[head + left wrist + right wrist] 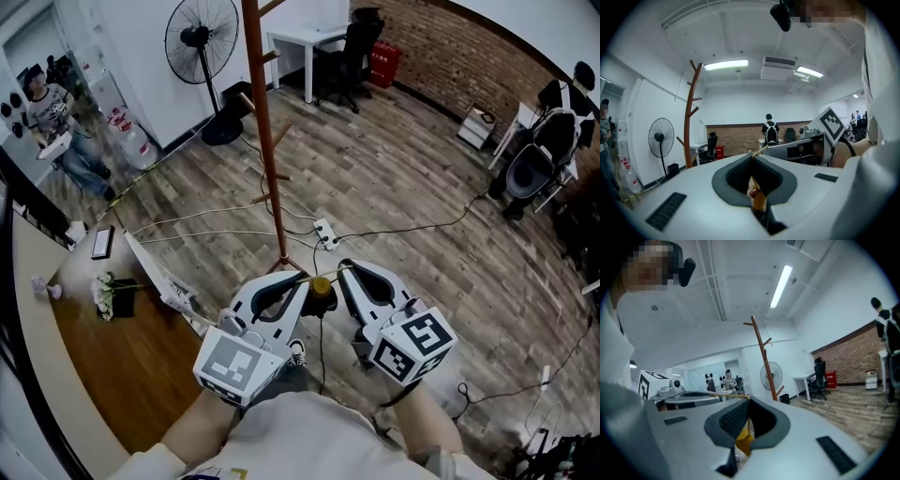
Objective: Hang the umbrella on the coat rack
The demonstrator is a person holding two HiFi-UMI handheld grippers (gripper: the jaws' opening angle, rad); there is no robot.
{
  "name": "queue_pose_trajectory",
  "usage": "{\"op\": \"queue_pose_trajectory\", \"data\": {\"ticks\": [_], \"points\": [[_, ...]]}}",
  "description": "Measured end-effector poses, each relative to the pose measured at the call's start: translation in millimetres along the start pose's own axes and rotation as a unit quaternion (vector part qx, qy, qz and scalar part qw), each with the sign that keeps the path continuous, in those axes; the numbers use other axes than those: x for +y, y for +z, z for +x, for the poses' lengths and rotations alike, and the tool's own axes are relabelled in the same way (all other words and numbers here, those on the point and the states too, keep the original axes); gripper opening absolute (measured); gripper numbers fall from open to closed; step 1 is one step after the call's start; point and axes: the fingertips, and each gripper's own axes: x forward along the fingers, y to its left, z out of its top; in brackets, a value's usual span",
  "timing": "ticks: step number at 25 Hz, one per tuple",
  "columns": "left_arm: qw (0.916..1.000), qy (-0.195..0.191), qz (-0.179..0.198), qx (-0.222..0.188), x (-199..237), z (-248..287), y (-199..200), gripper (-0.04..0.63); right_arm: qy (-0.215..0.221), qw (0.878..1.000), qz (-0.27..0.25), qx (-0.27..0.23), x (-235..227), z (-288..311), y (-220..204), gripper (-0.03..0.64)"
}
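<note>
Both tools are clenched on the same thing: the left gripper and the right gripper each pinch one end of a thin yellowish cord, which runs taut from one pair of tips to the other. Each gripper's own view bears this out — the dark pads meet at the front, and the cord comes out sideways towards the other gripper. Under that cord, between the two grippers and just below their tips, hangs the umbrella. From above it shows end-on, as a yellow knob over a dark folded body. In both gripper views the yellow part sits low in the hollow behind the closed pads.

The coat rack stands just ahead of the tips, its reddish-brown pole rising well above them. From the left gripper it lies forward and off to the left, and from the right gripper close to straight ahead. Its pegs branch off higher up the pole, above where the grippers are now.

As I read it, the pick-up is done and this is the carry. The cord is spread between the grippers and the rack is close, but nothing is hung yet. The next move calls for lifting both grippers together with the cord stretched and bringing it over an upturned peg. Then they lower until the peg takes the weight — only after that should either pair of jaws let go.
</note>
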Motion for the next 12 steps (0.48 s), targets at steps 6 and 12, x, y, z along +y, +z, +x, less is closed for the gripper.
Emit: {"op": "queue_pose_trajectory", "data": {"ticks": [6,12], "points": [[0.9998,-0.012,-0.009,0.015,77,52,-20,0.0,-0.017,1.0,0.0,0.02,-47,85,-3,0.008],[0.999,-0.015,-0.031,0.028,134,83,-48,0.0,-0.026,0.999,0.014,0.042,-76,148,-23,0.008]]}}
